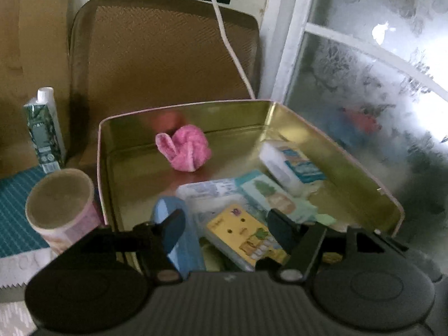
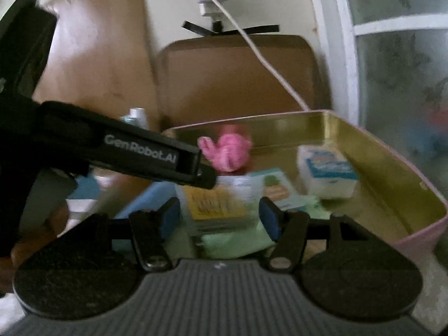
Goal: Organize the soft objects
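Observation:
A pink fluffy cloth [image 1: 183, 148] [image 2: 226, 151] lies at the back of a gold-lined tin [image 1: 350, 173] [image 2: 392, 173] that is pink outside. In front of it the tin holds several tissue packs: a white-and-blue one [image 1: 291, 165] [image 2: 326, 170], a pale green one [image 1: 268, 196], a yellow one [image 1: 246, 235] [image 2: 212, 204] and a blue one [image 1: 182, 252]. My left gripper [image 1: 226, 229] hangs open over the yellow pack, gripping nothing. My right gripper [image 2: 219, 218] also stands open above the near packs. The left gripper's black body [image 2: 126, 151] crosses the right wrist view.
A cardboard tube [image 1: 60, 196] and a green-patterned carton [image 1: 44, 131] stand left of the tin on a teal mat [image 1: 14, 210]. Behind it are a brown chair back [image 1: 162, 47] and a hanging white cable [image 1: 226, 39]. A frosted window [image 1: 378, 84] bounds the right side.

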The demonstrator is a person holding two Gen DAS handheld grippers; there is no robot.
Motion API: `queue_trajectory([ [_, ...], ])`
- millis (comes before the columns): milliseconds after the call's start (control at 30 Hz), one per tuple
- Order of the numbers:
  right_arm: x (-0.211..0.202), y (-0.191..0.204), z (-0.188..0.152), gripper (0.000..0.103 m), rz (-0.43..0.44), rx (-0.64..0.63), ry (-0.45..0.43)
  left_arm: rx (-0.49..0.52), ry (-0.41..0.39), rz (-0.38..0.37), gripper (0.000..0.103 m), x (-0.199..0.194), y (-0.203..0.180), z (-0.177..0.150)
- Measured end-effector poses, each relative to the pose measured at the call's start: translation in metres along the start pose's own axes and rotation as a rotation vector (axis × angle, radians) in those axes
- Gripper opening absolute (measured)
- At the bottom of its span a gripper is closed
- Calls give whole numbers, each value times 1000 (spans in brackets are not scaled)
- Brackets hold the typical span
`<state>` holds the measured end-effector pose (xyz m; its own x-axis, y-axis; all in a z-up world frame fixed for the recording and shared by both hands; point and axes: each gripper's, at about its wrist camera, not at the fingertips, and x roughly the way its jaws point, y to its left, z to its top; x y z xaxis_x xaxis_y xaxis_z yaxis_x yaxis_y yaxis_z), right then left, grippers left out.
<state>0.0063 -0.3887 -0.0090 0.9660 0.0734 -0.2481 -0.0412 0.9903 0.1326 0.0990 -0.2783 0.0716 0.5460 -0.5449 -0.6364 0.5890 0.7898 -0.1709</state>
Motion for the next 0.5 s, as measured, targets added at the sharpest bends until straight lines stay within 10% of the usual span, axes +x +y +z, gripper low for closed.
queue_trajectory([
  [500, -113, -2, -26, 65, -19, 306, -127, 92, -82, 165, 93, -90, -9, -55],
])
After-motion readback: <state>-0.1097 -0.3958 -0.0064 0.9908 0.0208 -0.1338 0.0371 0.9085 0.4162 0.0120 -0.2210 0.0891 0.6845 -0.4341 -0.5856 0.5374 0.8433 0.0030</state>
